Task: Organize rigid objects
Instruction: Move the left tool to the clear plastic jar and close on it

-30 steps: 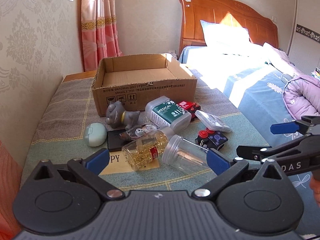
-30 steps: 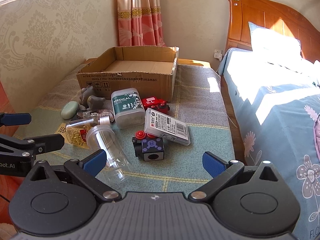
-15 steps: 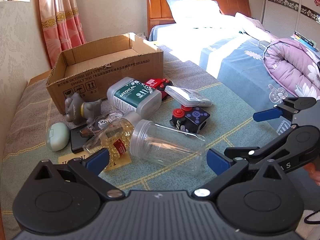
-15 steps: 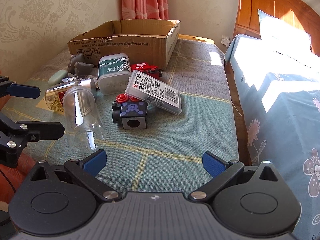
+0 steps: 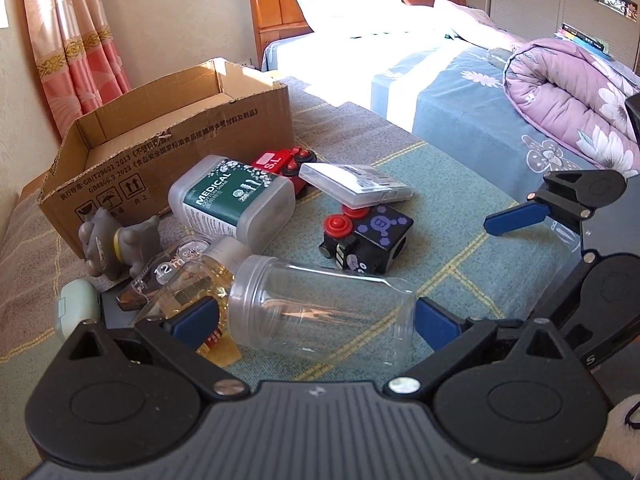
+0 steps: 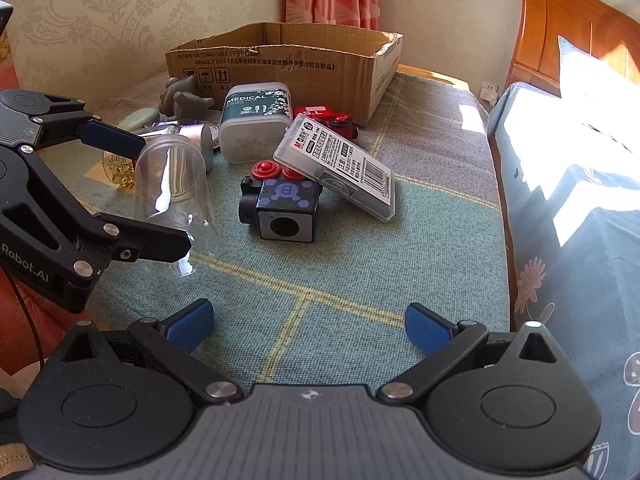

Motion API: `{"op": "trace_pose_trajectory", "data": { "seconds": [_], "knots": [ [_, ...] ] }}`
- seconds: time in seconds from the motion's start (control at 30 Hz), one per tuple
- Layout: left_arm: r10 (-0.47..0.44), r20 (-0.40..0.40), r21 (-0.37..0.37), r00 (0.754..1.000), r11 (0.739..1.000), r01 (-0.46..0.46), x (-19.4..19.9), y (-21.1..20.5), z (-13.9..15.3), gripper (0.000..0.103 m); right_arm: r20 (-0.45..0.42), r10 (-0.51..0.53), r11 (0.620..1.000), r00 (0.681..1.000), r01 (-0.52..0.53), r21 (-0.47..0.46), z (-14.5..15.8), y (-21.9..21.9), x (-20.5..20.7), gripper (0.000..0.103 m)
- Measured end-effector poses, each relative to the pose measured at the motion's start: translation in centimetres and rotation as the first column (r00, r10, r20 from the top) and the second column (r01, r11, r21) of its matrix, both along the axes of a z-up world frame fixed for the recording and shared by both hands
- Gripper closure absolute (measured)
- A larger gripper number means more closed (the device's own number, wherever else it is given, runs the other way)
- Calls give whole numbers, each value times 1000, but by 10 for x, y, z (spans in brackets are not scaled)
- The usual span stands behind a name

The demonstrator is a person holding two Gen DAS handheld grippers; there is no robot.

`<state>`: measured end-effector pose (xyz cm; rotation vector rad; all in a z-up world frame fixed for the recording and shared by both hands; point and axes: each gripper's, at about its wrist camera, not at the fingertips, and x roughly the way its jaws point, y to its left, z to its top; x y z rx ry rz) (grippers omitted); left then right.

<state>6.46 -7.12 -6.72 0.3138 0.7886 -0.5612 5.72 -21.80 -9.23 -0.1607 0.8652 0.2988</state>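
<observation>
A clear plastic jar [image 5: 320,312] lies on its side on the green cloth; it also shows in the right wrist view [image 6: 172,184]. My left gripper [image 5: 316,318] is open, its blue pads on either side of the jar, not touching. My right gripper [image 6: 306,326] is open and empty above bare cloth. Behind the jar lie a gold-filled bottle [image 5: 196,280], a MEDICAL cotton swab box [image 5: 234,200], a black cube toy with red buttons [image 5: 368,236], a flat clear case [image 5: 356,188], a red toy car [image 5: 280,160] and a grey animal figure [image 5: 116,240].
An open cardboard box [image 5: 168,136] stands at the back of the table. A pale green oval case [image 5: 76,308] lies at the left. A bed with a blue sheet [image 5: 460,92] and a purple quilt [image 5: 568,84] is to the right. The table edge runs along the right side [image 6: 500,184].
My left gripper has moved forward and down so that the jar now lies between its open fingers. My right gripper has moved lower and closer to the cloth.
</observation>
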Motion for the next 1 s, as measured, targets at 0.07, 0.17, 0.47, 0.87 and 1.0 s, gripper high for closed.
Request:
{"op": "trace_pose_trajectory", "data": {
  "seconds": [0.07, 0.17, 0.47, 0.87, 1.0],
  "knots": [
    [-26, 6, 8, 1000, 1000, 26, -1, -5, -1, 1, 3, 0, 1000, 1000, 0, 1, 0, 0, 0, 0],
    [-47, 6, 6, 999, 999, 47, 0, -8, -1, 1, 6, 2, 1000, 1000, -2, -1, -1, 0, 0, 0],
    [-31, -51, -13, 998, 999, 31, 6, -8, -12, 1, 7, 12, 1000, 1000, -12, -1, 0, -4, -5, 0],
    [40, -76, -31, 996, 999, -43, 11, -9, -27, 0, 24, 34, 999, 999, -34, 3, 0, -9, -12, 0],
    [61, -75, -9, 995, 998, -62, 6, -11, -23, 1, 33, 31, 999, 999, -31, 5, -1, -9, -14, 0]
  ]
}}
